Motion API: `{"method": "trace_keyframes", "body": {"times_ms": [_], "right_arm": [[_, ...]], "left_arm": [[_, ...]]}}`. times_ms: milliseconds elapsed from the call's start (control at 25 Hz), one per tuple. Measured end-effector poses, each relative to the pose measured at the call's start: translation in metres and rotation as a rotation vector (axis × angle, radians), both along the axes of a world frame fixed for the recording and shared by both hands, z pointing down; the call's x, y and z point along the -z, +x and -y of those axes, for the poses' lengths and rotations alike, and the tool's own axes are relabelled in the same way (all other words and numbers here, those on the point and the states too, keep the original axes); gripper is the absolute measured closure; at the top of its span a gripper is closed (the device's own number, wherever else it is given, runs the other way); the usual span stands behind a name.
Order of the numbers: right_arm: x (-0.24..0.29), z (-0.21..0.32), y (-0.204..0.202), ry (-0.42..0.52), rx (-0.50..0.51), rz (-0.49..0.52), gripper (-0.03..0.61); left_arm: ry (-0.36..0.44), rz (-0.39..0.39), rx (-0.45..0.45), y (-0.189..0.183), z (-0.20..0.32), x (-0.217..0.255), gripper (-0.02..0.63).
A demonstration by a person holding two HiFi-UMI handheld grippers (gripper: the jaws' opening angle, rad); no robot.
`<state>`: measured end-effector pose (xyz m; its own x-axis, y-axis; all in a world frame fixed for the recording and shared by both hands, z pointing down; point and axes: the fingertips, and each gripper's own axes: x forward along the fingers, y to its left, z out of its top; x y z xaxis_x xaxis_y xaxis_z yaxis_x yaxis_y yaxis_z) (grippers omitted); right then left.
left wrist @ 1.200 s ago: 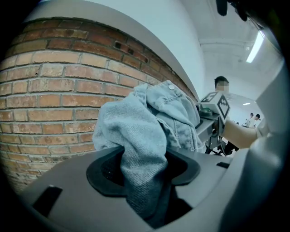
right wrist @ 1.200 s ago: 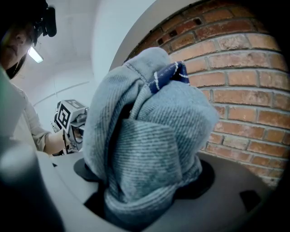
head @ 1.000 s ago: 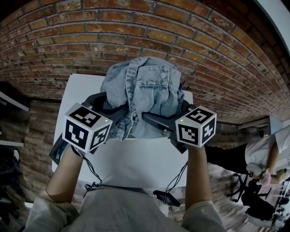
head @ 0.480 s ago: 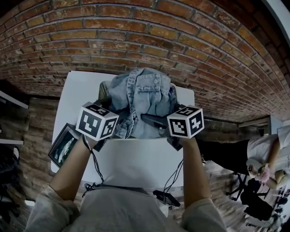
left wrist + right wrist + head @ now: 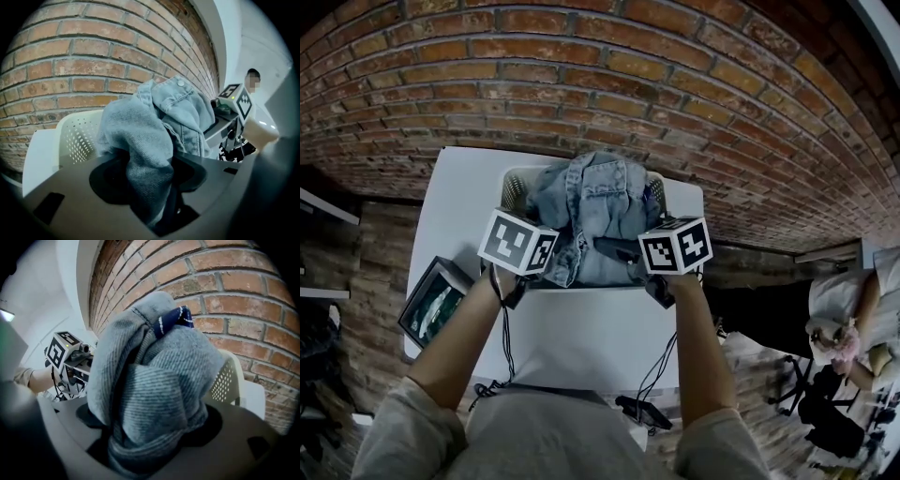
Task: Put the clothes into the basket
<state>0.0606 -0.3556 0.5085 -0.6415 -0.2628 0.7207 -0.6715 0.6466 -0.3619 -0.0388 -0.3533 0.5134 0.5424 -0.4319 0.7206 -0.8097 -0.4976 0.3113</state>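
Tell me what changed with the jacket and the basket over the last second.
The left gripper and the right gripper lowered the denim jacket into the white basket, whose rim now shows around it. Neither let go: both sets of jaws stay clamped on the denim. The white table has not shifted.
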Motion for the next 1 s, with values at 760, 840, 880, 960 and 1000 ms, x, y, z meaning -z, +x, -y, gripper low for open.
{"method": "trace_keyframes", "body": {"times_ms": [760, 840, 880, 960, 1000], "right_arm": [[-0.059, -0.001, 0.004, -0.197, -0.092, -0.154, 0.126], [-0.06, 0.0, 0.007, -0.195, -0.119, -0.18, 0.113], [-0.06, -0.001, 0.008, -0.189, -0.131, -0.192, 0.107], [-0.058, -0.001, 0.01, -0.173, -0.15, -0.21, 0.103], [-0.055, -0.001, 0.01, -0.162, -0.161, -0.214, 0.103]], "left_arm": [[-0.166, 0.15, 0.06, -0.008, -0.002, -0.046, 0.382], [-0.156, 0.145, 0.069, -0.007, -0.001, -0.044, 0.366], [-0.148, 0.144, 0.075, -0.007, -0.001, -0.043, 0.362], [-0.129, 0.151, 0.089, -0.008, -0.002, -0.04, 0.354], [-0.118, 0.156, 0.094, -0.009, -0.002, -0.037, 0.35]]}}
